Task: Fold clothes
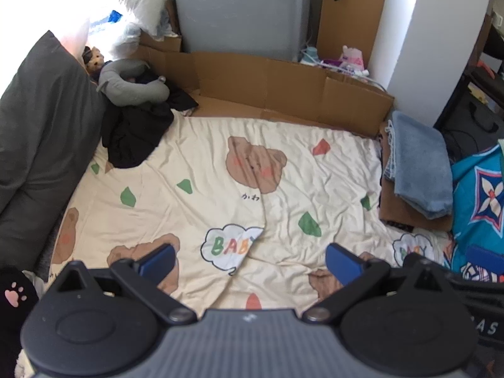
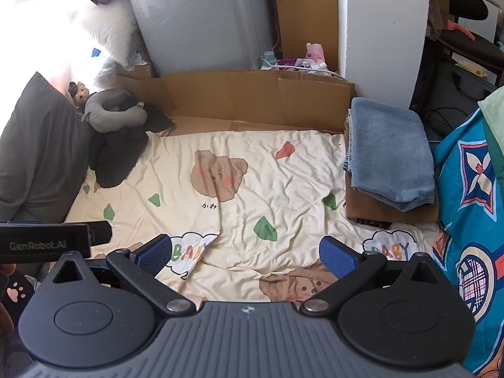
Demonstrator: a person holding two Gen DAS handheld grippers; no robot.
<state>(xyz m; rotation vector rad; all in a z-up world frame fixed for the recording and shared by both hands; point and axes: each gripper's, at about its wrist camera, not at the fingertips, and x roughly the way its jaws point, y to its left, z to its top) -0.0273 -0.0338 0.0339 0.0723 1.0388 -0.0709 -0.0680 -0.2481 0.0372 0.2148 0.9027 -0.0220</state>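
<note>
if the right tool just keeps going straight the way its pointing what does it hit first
Most likely the cream bear-print sheet on the bed: the right tool, open and empty, points down at its wrinkled middle. Nothing lies between them. Depth is unclear in the fisheye view; a shallower line would reach the cardboard behind.

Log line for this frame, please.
left gripper open, empty | right gripper open, empty | dark garment unfolded, far left | blue towel folded, right

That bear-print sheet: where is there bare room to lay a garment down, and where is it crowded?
The middle of the bear-print sheet is bare, from the cardboard at the back toward both open grippers. It is crowded at the left, where dark clothes spill beside the grey cushion, and along the right edge, where folded towels are stacked.
</note>
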